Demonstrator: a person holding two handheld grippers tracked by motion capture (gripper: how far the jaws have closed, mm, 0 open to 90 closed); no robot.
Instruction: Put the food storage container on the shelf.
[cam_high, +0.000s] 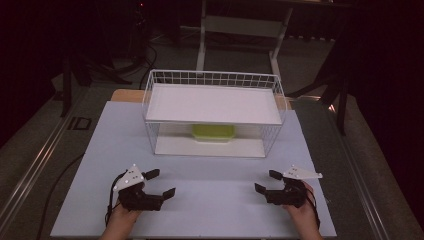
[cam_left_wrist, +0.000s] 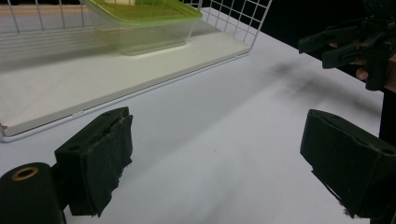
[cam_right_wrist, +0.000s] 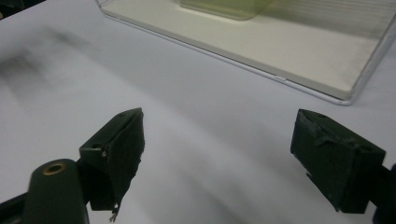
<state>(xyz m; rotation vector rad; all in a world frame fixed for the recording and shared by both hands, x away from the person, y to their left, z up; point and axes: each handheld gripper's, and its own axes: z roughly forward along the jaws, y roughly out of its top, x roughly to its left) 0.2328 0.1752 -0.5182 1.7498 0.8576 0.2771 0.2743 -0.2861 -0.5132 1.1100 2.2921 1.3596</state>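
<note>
The left tongs (cam_high: 159, 182) hover low over the counter (cam_high: 210, 200), jaws wide and empty; judging by this, the approach has barely begun. The green-lidded container (cam_high: 213, 132) sits on the lower shelf of the wire rack (cam_high: 150, 95), under the upper shelf (cam_high: 212, 104), which limits any reach to the open front. The right tongs (cam_high: 265, 181) are equally wide, empty.

White table (cam_high: 210, 200) w/ wire rack (cam_high: 212, 80) on it (rear centre).
</note>
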